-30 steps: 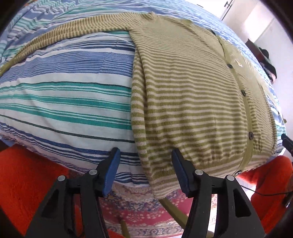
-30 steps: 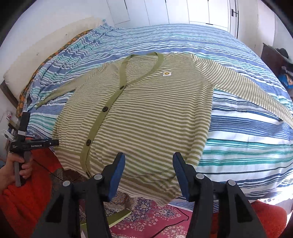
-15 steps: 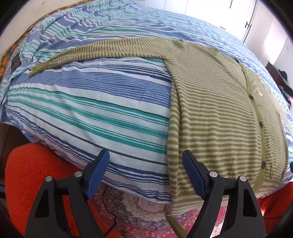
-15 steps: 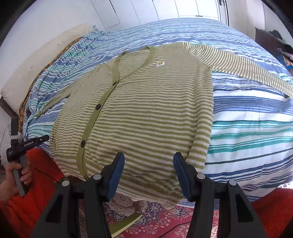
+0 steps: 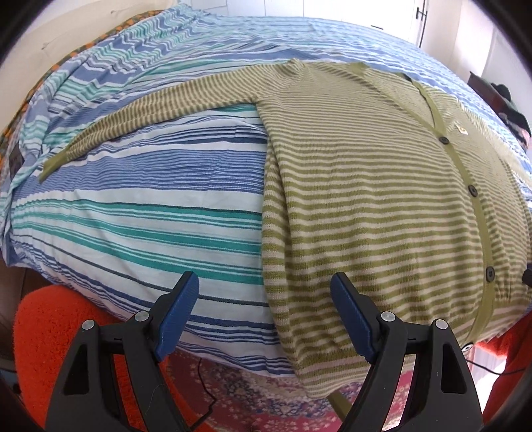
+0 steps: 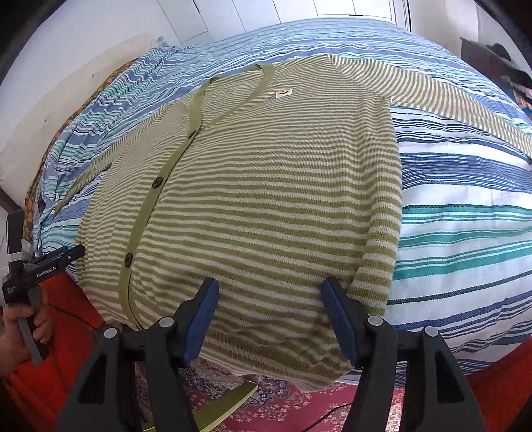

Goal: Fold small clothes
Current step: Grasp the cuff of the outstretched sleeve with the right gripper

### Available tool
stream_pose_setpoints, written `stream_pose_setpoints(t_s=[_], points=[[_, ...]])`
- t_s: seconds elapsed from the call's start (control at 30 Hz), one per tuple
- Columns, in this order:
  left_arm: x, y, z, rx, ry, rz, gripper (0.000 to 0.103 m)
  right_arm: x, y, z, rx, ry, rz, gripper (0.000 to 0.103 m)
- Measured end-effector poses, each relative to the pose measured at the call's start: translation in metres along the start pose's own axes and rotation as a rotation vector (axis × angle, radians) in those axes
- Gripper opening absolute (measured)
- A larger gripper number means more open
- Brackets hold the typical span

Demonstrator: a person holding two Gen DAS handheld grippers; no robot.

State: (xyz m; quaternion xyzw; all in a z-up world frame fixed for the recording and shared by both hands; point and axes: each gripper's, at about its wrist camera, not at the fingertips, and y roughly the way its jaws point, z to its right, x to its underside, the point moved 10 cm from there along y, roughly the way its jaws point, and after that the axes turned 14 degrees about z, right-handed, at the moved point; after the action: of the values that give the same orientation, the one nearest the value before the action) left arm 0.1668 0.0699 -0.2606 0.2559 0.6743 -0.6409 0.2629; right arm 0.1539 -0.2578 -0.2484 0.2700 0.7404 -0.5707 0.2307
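A green and cream striped cardigan [image 5: 365, 199] lies flat and buttoned on the bed, both sleeves spread out; it also shows in the right wrist view [image 6: 266, 199]. Its hem hangs over the bed's near edge. My left gripper [image 5: 264, 312] is open and empty, just short of the hem's left corner, at the side seam. My right gripper [image 6: 269, 315] is open and empty over the hem near the cardigan's right side. The left gripper also shows in the right wrist view [image 6: 40, 266], held in a hand at the far left.
The bed has a blue, teal and white striped cover [image 5: 133, 206]. A red patterned rug [image 6: 282, 405] lies on the floor below the bed edge. Orange-red fabric [image 5: 43, 332] sits at the lower left. White closet doors [image 6: 332, 10] stand behind the bed.
My left gripper has pulled back and swung left, so the whole left sleeve is now in view. My right gripper has moved closer to the cardigan's hem. Both stay open.
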Motion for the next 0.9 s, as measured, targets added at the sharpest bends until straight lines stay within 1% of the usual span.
stream_pose_setpoints(t_s=[0.17,0.23,0.27,0.33,0.4,0.47,0.53,0.6,0.67,0.73,0.8,0.83,0.9], points=[[-0.001,0.004,-0.003,-0.004,-0.015,-0.009,0.083,0.002,0.001,-0.001,0.002,-0.012,0.002,0.067],[-0.004,0.002,-0.004,-0.006,-0.024,0.000,0.083,-0.002,-0.003,-0.002,-0.009,-0.003,0.022,0.067],[-0.006,0.001,-0.005,-0.007,-0.028,0.009,0.083,-0.007,-0.009,-0.001,-0.023,0.012,0.045,0.067],[-0.008,-0.001,-0.006,-0.008,-0.032,0.021,0.083,-0.025,-0.025,0.006,-0.053,0.076,0.118,0.067],[-0.008,-0.001,-0.007,-0.011,-0.029,0.017,0.084,-0.048,-0.041,0.027,-0.065,0.162,0.206,0.067],[-0.005,0.002,-0.007,-0.017,-0.023,0.004,0.084,-0.074,-0.053,0.063,-0.039,0.226,0.269,0.067],[-0.005,0.002,-0.007,-0.021,-0.021,0.000,0.084,-0.100,-0.063,0.109,-0.002,0.298,0.327,0.067],[-0.006,0.001,-0.008,-0.029,-0.022,0.004,0.084,-0.124,-0.076,0.165,0.047,0.372,0.408,0.067],[-0.005,0.001,-0.010,-0.040,-0.024,0.002,0.084,-0.138,-0.085,0.231,0.126,0.466,0.456,0.067],[-0.004,0.002,-0.011,-0.054,-0.024,-0.006,0.085,-0.135,-0.091,0.301,0.209,0.607,0.472,0.067],[-0.002,0.003,-0.012,-0.068,-0.019,-0.017,0.085,-0.122,-0.097,0.362,0.267,0.756,0.493,0.067],[-0.001,0.004,-0.013,-0.074,-0.015,-0.021,0.085,-0.115,-0.101,0.385,0.295,0.814,0.506,0.067],[0.000,0.006,-0.012,-0.084,-0.005,-0.030,0.085,-0.101,-0.108,0.427,0.322,0.930,0.534,0.066]])
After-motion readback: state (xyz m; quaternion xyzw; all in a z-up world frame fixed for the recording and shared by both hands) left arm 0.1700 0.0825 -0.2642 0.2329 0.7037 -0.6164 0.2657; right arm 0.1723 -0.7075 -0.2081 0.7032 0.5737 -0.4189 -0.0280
